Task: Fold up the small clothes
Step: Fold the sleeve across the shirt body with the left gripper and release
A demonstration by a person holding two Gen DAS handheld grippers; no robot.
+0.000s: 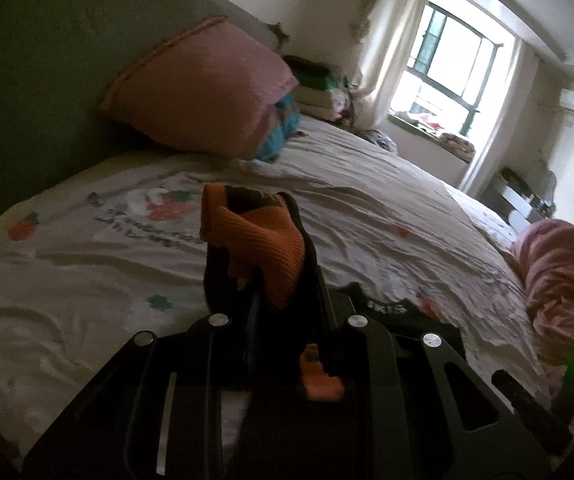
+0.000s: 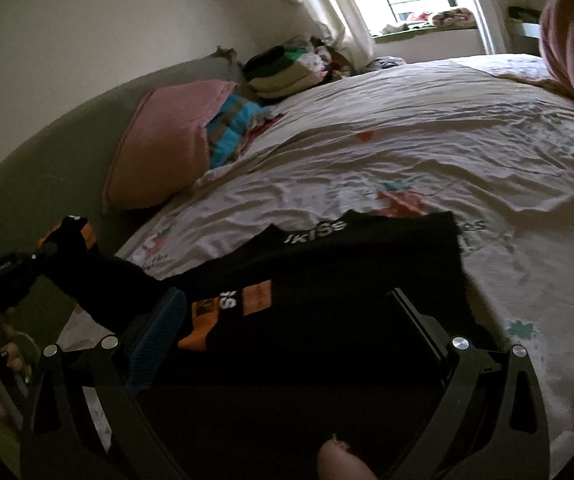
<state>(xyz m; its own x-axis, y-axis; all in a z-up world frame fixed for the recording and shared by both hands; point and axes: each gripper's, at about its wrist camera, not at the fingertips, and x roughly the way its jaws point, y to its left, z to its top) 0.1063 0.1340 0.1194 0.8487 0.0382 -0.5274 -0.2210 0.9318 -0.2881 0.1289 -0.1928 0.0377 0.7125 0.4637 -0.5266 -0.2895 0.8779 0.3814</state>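
Observation:
A small black garment with orange ribbed trim and white lettering [image 2: 327, 264] lies on the bed sheet [image 2: 407, 152]. My left gripper [image 1: 263, 240] is shut on its orange-trimmed corner [image 1: 263, 248] and holds it raised above the sheet. The rest of the garment [image 1: 391, 312] shows black behind that gripper. In the right wrist view the left gripper [image 2: 59, 240] is at the far left with the black cloth stretched up to it. My right gripper [image 2: 287, 312] is open, its fingers either side of the garment's near edge, which lies flat.
A pink pillow [image 1: 203, 88] and a blue striped cloth [image 2: 231, 128] lean on the green headboard [image 1: 39, 60]. Folded clothes [image 2: 287, 72] are stacked at the bed's far corner. A pink blanket [image 1: 567, 272] lies at the right. A window [image 1: 455, 72] is beyond.

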